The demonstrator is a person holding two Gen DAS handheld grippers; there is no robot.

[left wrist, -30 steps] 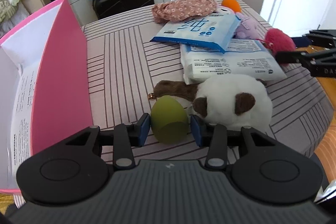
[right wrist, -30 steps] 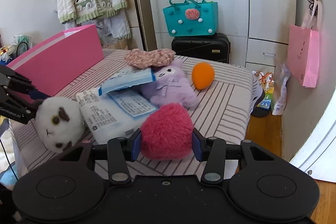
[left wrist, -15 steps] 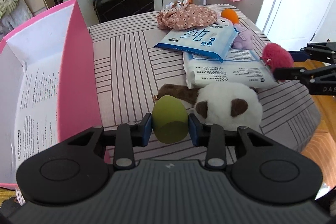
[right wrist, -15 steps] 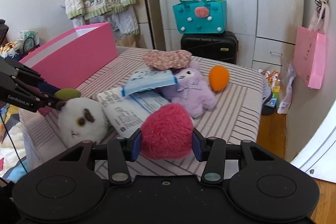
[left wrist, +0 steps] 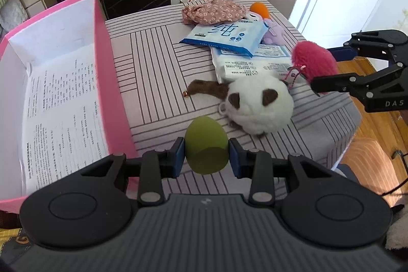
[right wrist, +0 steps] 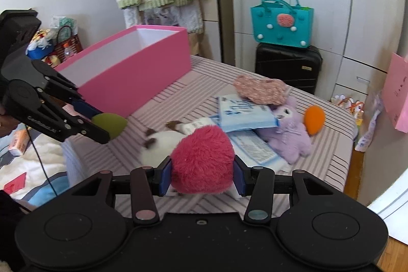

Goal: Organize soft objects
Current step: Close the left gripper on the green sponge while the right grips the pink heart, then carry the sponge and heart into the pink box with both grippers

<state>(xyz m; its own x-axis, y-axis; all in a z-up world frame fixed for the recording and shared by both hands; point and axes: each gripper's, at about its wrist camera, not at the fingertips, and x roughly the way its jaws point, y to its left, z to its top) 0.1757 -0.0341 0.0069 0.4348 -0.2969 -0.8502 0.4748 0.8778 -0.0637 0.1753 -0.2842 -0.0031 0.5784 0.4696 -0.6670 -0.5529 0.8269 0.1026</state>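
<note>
My left gripper is shut on a green egg-shaped soft toy and holds it above the striped table's near edge, right of the open pink box. It also shows in the right wrist view. My right gripper is shut on a fuzzy red plush, lifted over the table's right side; the plush also shows in the left wrist view. A white plush with brown patches lies on the table between them.
Two blue-and-white tissue packs, a floral fabric bundle, a purple plush and an orange egg toy lie on the striped table. A black suitcase with a teal bag stands behind.
Both grippers have risen with their toys. The left view now looks down into the pink box; the right gripper with the red plush has moved leftward, over the white plush.
</note>
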